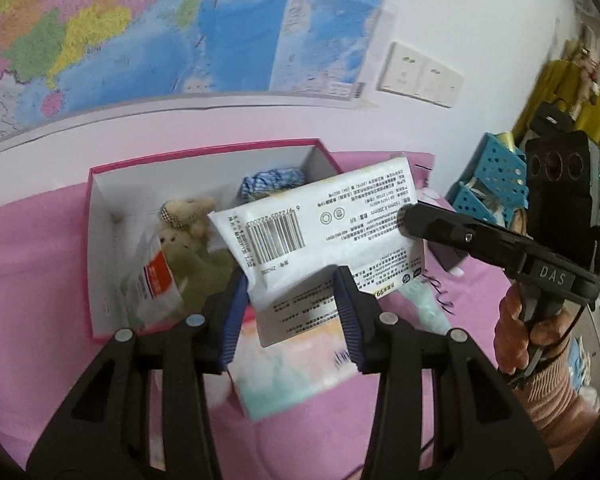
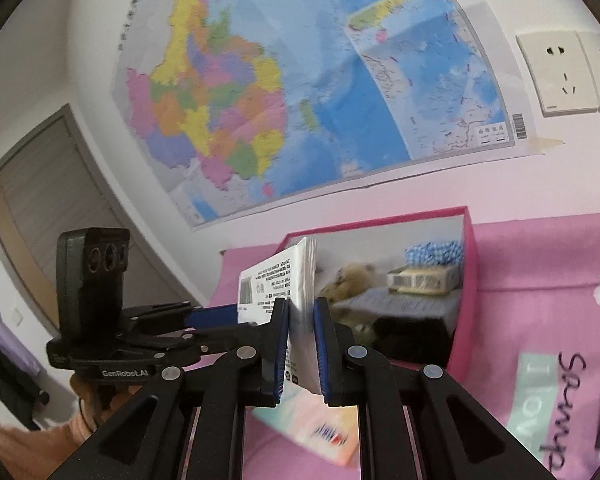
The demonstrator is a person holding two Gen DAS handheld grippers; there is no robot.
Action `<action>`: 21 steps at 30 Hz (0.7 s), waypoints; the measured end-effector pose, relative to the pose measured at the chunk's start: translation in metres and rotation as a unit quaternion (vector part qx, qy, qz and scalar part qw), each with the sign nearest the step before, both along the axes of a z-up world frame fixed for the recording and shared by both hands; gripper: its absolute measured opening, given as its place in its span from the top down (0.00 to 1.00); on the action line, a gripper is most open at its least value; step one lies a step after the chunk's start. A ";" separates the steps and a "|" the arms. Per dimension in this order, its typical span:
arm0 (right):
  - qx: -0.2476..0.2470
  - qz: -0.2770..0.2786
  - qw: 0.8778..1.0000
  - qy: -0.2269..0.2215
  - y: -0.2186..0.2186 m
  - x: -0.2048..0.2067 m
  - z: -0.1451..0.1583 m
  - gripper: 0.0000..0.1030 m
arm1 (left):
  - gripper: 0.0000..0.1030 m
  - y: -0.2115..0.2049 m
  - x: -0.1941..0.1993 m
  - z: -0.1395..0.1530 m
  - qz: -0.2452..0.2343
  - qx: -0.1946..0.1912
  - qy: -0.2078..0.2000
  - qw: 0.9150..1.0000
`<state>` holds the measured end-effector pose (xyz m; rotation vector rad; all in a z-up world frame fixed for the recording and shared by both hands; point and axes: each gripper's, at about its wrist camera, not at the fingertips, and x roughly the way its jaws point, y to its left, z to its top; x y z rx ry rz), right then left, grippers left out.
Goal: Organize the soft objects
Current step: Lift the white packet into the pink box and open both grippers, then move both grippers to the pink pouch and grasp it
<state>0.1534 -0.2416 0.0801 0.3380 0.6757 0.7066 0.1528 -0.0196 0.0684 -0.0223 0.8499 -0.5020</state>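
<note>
Tissue pack (image 1: 320, 236) up in air, just above pink box (image 1: 100, 240). Left gripper (image 1: 290, 312) clamped on its near end, right gripper (image 2: 302, 344) pinching far edge. Teddy bear (image 1: 188, 216) inside box.

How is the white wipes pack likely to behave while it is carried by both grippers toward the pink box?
The white wipes pack probably bends easily: it looks soft, and two grippers support it. Its glossy film may be slippery, so the left gripper and right gripper pinching its edges could let it slide. It looks light for its size, held above the pink box.
</note>
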 end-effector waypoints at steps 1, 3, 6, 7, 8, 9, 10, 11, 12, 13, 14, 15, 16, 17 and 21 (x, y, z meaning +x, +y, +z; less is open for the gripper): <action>-0.001 -0.002 1.000 0.004 0.001 0.006 -0.003 0.88 | 0.55 0.000 0.008 -0.002 0.002 0.001 0.006 1.000; -0.005 -0.007 1.000 0.014 0.002 0.018 -0.009 0.88 | 0.55 -0.001 0.023 -0.007 0.008 0.005 0.018 1.000; -0.010 -0.014 0.999 0.031 0.006 0.034 -0.021 0.88 | 0.55 -0.003 0.040 -0.015 0.018 0.019 0.030 0.999; -0.012 -0.017 0.999 0.038 0.008 0.041 -0.025 0.88 | 0.55 -0.003 0.045 -0.018 0.022 0.022 0.034 0.999; -0.015 -0.019 0.999 0.043 0.009 0.046 -0.029 0.88 | 0.55 -0.003 0.050 -0.021 0.026 0.026 0.038 0.999; -0.019 -0.024 0.998 0.050 0.011 0.051 -0.033 0.88 | 0.55 -0.003 0.056 -0.024 0.031 0.030 0.044 0.998; -0.023 -0.026 0.998 0.054 0.012 0.054 -0.037 0.88 | 0.55 -0.003 0.060 -0.026 0.035 0.031 0.049 0.998; -0.029 -0.029 0.997 0.058 0.014 0.057 -0.039 0.88 | 0.55 -0.002 0.065 -0.029 0.040 0.035 0.053 0.997; -0.040 -0.038 0.997 0.061 0.015 0.060 -0.042 0.88 | 0.55 0.000 0.069 -0.031 0.050 0.041 0.058 0.996; -0.048 -0.048 0.996 0.059 0.015 0.062 -0.043 0.85 | 0.56 0.001 0.072 -0.032 0.060 0.047 0.059 0.995; -0.048 -0.052 0.996 0.060 0.015 0.063 -0.044 0.85 | 0.56 0.002 0.072 -0.032 0.065 0.053 0.053 0.995; -0.051 -0.060 0.995 0.062 0.013 0.063 -0.045 0.85 | 0.56 0.005 0.072 -0.031 0.068 0.055 0.050 0.995; -0.056 -0.068 0.994 0.061 0.012 0.061 -0.044 0.80 | 0.56 0.008 0.071 -0.031 0.071 0.050 0.051 0.995; -0.058 -0.068 0.994 0.057 0.011 0.058 -0.042 0.80 | 0.56 0.012 0.069 -0.030 0.074 0.045 0.050 0.995; -0.057 -0.048 0.996 0.039 0.007 0.033 -0.032 0.79 | 0.55 0.024 0.040 -0.016 0.070 0.038 0.012 0.997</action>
